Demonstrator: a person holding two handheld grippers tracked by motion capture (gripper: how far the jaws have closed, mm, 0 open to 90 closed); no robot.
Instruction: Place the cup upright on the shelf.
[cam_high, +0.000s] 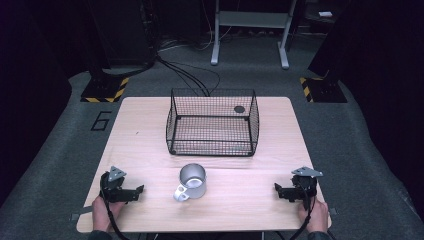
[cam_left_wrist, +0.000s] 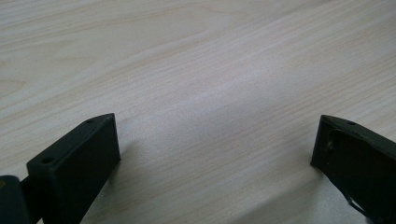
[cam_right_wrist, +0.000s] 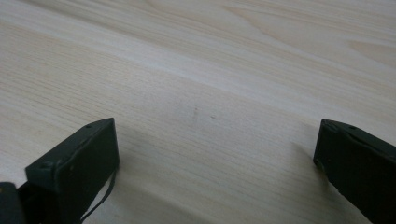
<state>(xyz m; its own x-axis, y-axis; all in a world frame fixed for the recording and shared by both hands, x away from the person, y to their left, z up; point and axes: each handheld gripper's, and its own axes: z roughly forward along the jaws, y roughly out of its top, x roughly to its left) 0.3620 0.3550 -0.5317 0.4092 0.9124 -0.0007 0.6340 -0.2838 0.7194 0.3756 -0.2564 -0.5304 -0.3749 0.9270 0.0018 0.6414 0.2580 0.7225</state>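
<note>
Steel mug (cam_high: 192, 181) sits untouched at table (cam_high: 150, 130) centre, basket (cam_high: 212, 122) at its twelve o'clock, left gripper (cam_high: 139, 189) and right gripper (cam_high: 277, 188) both spread wide, empty; next, probably, a reach inward.

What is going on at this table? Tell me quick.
A person sits with a set of tongs in each hand, the left tongs and the right tongs both open and resting low on the wooden table, holding nothing. Between them stands a metal mug, untouched. Behind it sits a black wire basket, nothing placed inside yet.
</note>
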